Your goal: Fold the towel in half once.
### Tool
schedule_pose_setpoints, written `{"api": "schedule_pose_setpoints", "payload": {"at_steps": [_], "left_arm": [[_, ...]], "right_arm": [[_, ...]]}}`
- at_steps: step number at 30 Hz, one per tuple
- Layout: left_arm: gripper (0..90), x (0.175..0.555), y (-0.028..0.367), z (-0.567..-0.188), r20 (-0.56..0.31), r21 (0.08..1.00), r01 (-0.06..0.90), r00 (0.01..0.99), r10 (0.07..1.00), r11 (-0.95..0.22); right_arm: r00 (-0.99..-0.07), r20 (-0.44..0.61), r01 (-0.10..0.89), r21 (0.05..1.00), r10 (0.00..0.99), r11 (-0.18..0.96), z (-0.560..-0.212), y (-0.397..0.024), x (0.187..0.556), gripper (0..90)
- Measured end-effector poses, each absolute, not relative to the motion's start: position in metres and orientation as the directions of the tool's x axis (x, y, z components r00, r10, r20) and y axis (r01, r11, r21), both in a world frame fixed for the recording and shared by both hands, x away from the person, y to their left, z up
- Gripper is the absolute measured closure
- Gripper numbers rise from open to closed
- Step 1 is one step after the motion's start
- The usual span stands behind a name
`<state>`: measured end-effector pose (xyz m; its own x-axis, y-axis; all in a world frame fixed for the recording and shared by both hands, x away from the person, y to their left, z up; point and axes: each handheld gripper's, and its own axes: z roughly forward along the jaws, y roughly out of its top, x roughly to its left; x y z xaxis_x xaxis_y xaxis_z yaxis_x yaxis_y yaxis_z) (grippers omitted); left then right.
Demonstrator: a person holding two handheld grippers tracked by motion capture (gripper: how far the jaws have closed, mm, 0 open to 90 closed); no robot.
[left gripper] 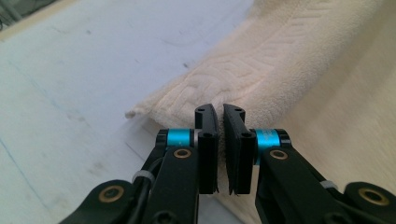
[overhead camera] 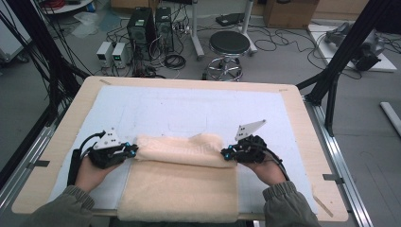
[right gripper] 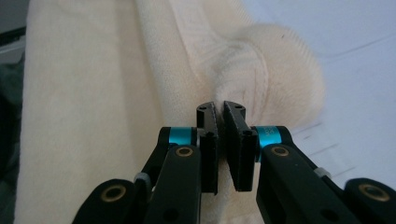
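A: status on the towel?

B: mid-fold; cream towel lies on the white mat at the near side of the table, near edge hanging over the table's front; far portion is doubled back into a thick fold running left to right

A: grippers?

B: left gripper clamped on the fold's left end, right gripper on its right end; in both gripper views the jaws are pinched nearly together with cloth between them

A: what's left?

B: my read: first fold is only partly carried over; right end is bunched, needs flattening; then lay it down, release, likely another fold
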<state>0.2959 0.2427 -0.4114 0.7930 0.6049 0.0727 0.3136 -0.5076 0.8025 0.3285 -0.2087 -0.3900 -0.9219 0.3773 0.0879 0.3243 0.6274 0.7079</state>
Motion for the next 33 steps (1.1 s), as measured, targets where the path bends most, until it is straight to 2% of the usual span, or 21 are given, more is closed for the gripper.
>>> {"api": "schedule_pose_setpoints", "payload": {"at_steps": [2, 6, 10, 15, 20, 22, 25, 28, 31, 33], "left_arm": [[80.8, 0.292, 0.243, -0.415, 0.063, 0.793, 0.323, 0.8, 0.597, -0.517], [66.7, 0.294, 0.247, -0.411, 0.06, 0.793, 0.333, 0.79, 0.61, -0.51], [57.3, 0.301, 0.249, -0.402, 0.057, 0.804, 0.336, 0.777, 0.626, -0.49], [50.3, 0.321, 0.243, -0.404, 0.026, 0.808, 0.373, 0.751, 0.66, -0.456], [49.1, 0.343, 0.232, -0.419, -0.01, 0.783, 0.427, 0.736, 0.676, -0.453], [49.1, 0.348, 0.229, -0.426, -0.013, 0.761, 0.442, 0.743, 0.669, -0.476], [51.6, 0.353, 0.227, -0.434, -0.054, 0.736, 0.472, 0.756, 0.652, -0.486], [69.5, 0.352, 0.226, -0.434, -0.057, 0.744, 0.449, 0.78, 0.623, -0.495], [79.4, 0.348, 0.223, -0.431, -0.011, 0.749, 0.414, 0.788, 0.615, -0.517], [82.3, 0.347, 0.224, -0.429, -0.001, 0.753, 0.407, 0.787, 0.617, -0.517]], "right_arm": [[-0.921, 0.11, 0.338, 0.701, 0.373, 0.628, -0.398, -0.21, 0.324, 82.2], [-0.911, 0.124, 0.353, 0.73, 0.394, 0.586, -0.4, -0.217, 0.319, 67.8], [-0.885, 0.119, 0.377, 0.751, 0.45, 0.542, -0.398, -0.227, 0.325, 59.1], [-0.865, 0.127, 0.405, 0.746, 0.485, 0.528, -0.407, -0.226, 0.338, 50.7], [-0.85, 0.128, 0.427, 0.736, 0.511, 0.525, -0.419, -0.218, 0.352, 45.7], [-0.842, 0.151, 0.454, 0.717, 0.518, 0.529, -0.427, -0.215, 0.357, 46.1], [-0.857, 0.15, 0.445, 0.698, 0.493, 0.561, -0.435, -0.209, 0.361, 53.7], [-0.871, 0.168, 0.434, 0.7, 0.461, 0.567, -0.435, -0.207, 0.361, 72.2], [-0.88, 0.15, 0.411, 0.715, 0.45, 0.565, -0.432, -0.208, 0.36, 80.6], [-0.878, 0.148, 0.411, 0.721, 0.456, 0.558, -0.429, -0.21, 0.358, 83.1]]}}
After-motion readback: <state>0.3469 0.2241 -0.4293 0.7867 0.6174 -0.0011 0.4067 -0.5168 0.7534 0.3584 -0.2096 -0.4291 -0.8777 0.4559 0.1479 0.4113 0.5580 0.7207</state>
